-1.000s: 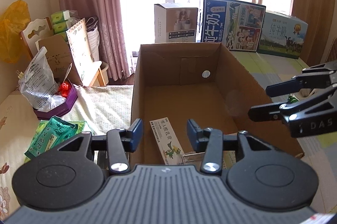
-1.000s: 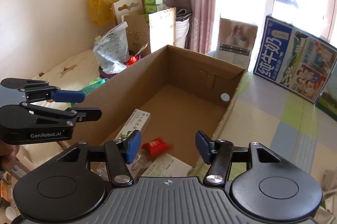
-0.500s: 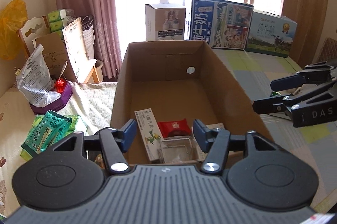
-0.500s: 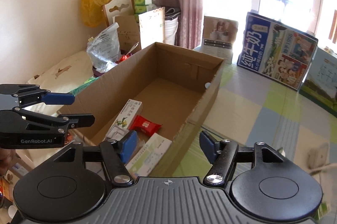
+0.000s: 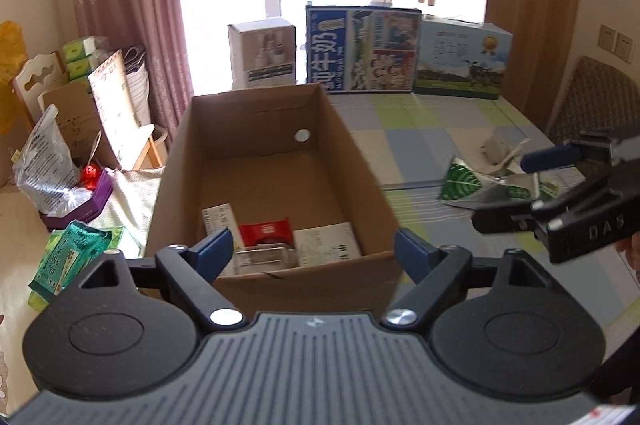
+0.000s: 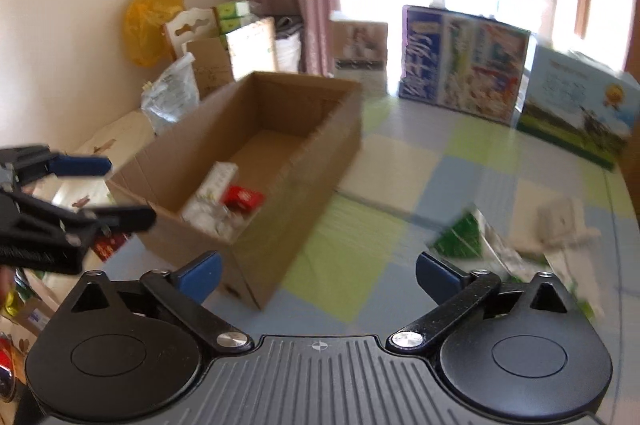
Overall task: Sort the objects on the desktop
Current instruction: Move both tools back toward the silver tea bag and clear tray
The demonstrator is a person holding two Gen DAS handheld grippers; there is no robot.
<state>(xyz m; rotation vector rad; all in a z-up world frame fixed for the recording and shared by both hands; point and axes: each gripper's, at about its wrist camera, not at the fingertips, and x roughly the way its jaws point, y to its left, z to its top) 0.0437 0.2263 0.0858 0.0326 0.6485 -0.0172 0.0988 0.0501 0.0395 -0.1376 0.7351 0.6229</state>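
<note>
Above the checkered mat (image 5: pixel 420 145), each hand-held gripper (image 5: pixel 312 251) (image 6: pixel 318 271) has just spread wide, empty.

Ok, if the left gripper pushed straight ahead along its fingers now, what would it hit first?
Probably the near wall of the cardboard box; the left gripper is open and empty, aimed at that edge. Depth is hard to judge.

We pull both grippers back from the cardboard box (image 5: pixel 256 161), so its whole near wall now shows. The left gripper (image 5: pixel 314 251) has just been opening its jaws, nothing between them; the right gripper (image 6: pixel 318 275) likewise spreads wide and empty. A red packet (image 5: pixel 266 232) now lies in the box beside the white carton (image 5: pixel 219 221), and torn green-and-white packaging (image 5: pixel 464 183) comes into view on the mat.
</note>
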